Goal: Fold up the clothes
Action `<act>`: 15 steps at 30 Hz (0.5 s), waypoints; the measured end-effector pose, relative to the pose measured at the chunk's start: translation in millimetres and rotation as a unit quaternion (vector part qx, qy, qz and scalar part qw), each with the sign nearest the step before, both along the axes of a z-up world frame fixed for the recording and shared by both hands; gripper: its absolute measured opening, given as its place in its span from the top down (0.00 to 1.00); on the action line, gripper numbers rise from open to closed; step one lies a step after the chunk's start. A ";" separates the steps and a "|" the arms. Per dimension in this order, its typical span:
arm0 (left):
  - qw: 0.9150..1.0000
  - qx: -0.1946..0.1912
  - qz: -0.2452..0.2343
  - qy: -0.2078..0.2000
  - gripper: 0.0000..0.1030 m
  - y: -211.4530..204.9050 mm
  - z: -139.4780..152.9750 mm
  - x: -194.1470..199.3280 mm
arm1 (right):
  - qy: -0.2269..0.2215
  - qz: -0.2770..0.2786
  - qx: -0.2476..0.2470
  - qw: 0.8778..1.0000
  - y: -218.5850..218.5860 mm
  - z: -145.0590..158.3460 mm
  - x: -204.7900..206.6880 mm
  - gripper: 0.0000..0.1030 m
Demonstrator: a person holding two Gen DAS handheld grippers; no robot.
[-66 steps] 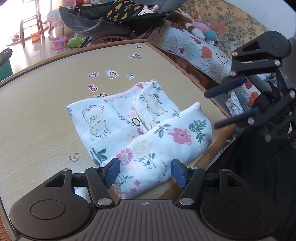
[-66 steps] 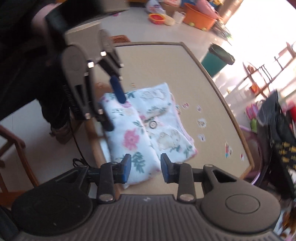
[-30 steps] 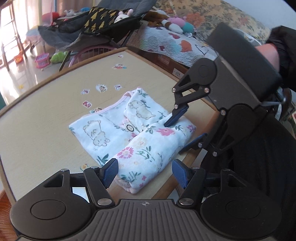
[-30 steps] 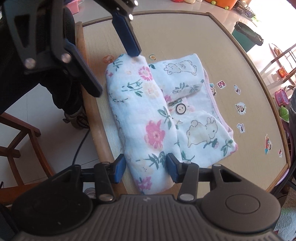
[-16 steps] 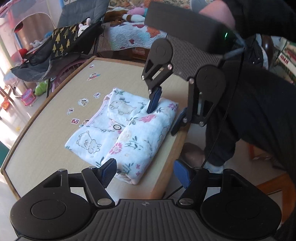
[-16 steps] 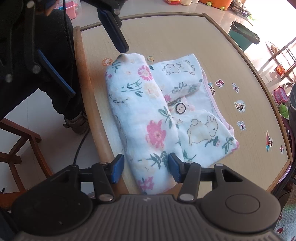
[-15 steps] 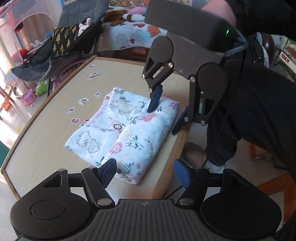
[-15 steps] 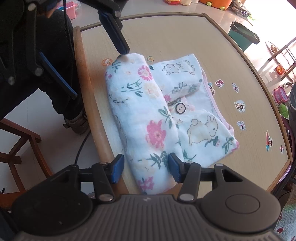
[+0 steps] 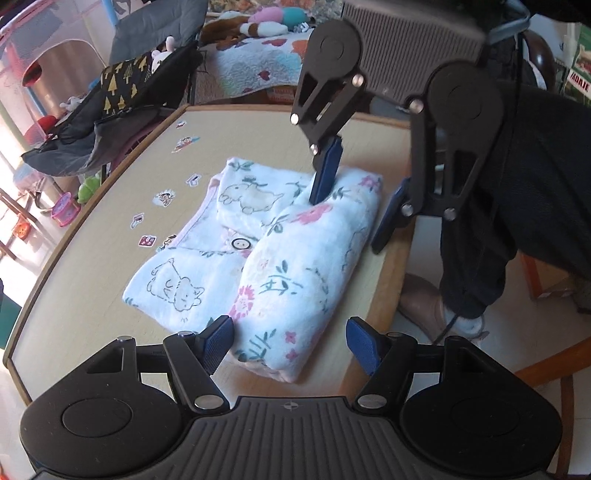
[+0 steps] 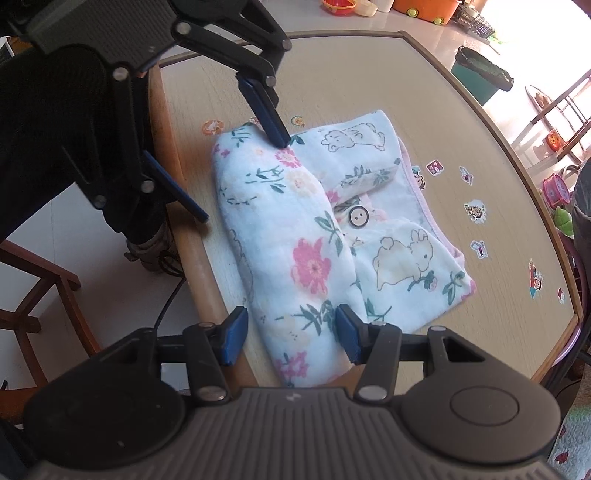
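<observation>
Fingers apart on both grippers. Left gripper (image 9: 290,345) straddles near end of garment roll (image 9: 303,273), pads either side, not pressing. Right gripper (image 10: 290,332) same at the other end of the roll: cloth between pads, small gaps visible, no clamp seen.

Surface/room, L to R in left wrist view: bright floor w/ toys, then a stroller (image 9: 122,99) draped in dark fabric beside the table. Table (image 9: 92,229) is beige w/ wood rim, rounded edge. Stickers (image 9: 164,197) scattered on top, left of the garment. Garment (image 9: 207,266) lies near the table's right edge: white baby cloth w/ flower and animal print, one button (image 9: 242,243) showing, right portion rolled into a thick fold. Quilt w/ plush toys (image 9: 266,22) behind. Person's dark trousers (image 9: 535,206) at far right, beside the table edge. Right wrist view adds a green bin (image 10: 482,74) and wooden chair legs (image 10: 37,291) on the floor.

Change vs. 2.2 s ago: right gripper was up in the air beside the table; now down over far end of the roll, inner finger (image 9: 327,173) tip on cloth, outer finger off the roll's side at the table edge. Left view has rolled; garment unchanged in shape. Left finger gap about as before, right gap a bit wider.
</observation>
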State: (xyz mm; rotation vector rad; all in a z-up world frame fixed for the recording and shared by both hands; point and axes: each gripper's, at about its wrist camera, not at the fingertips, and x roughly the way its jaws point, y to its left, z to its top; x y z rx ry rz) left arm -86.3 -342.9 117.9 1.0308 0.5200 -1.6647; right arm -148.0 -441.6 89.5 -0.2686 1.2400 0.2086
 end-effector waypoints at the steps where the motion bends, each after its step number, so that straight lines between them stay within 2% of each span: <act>1: 1.000 0.002 0.002 -0.001 0.36 -0.8 -1.9 0.0 | -0.002 0.000 -0.001 1.000 0.4 0.2 -0.5 0.48; 7: 1.000 0.004 0.018 0.016 0.40 -2.3 -7.1 2.8 | -0.022 0.005 -0.020 1.000 4.6 2.4 -8.0 0.49; 15: 0.999 0.016 0.019 0.023 0.41 -11.7 -11.1 4.7 | -0.063 0.019 -0.048 0.997 11.7 22.0 -22.6 0.49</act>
